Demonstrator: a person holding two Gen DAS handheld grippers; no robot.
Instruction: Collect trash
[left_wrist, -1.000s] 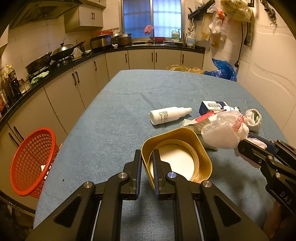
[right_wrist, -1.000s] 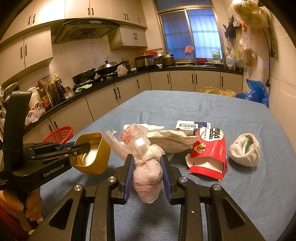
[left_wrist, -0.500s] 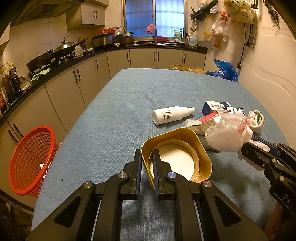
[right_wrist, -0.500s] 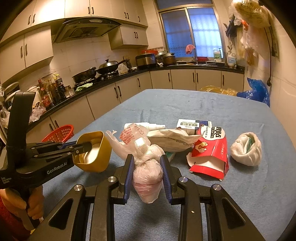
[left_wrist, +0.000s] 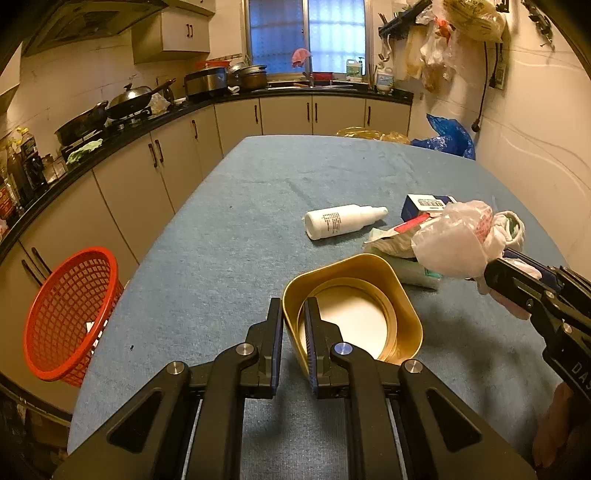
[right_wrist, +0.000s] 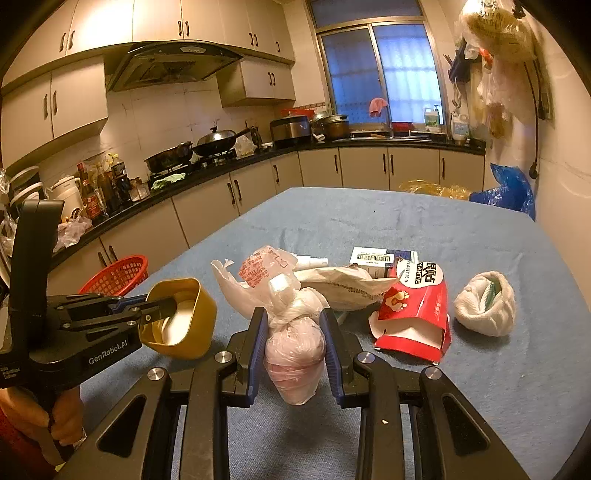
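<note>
Over the table (left_wrist: 258, 206), tin (left_wrist: 352, 310) rim kept pinched by left gripper (left_wrist: 293, 328), tied bag (right_wrist: 293, 343) kept clamped by right gripper (right_wrist: 294, 350), both unmoved, other trash unchanged.

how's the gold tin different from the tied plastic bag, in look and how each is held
The gold tin is rigid, shiny and open-topped; the tied plastic bag is soft, translucent and knotted shut. The left gripper pinches only the tin's thin wall, one of its fingers inside it, while the right gripper squeezes the bag's bulging body from both sides. Both are held over the blue table.
</note>
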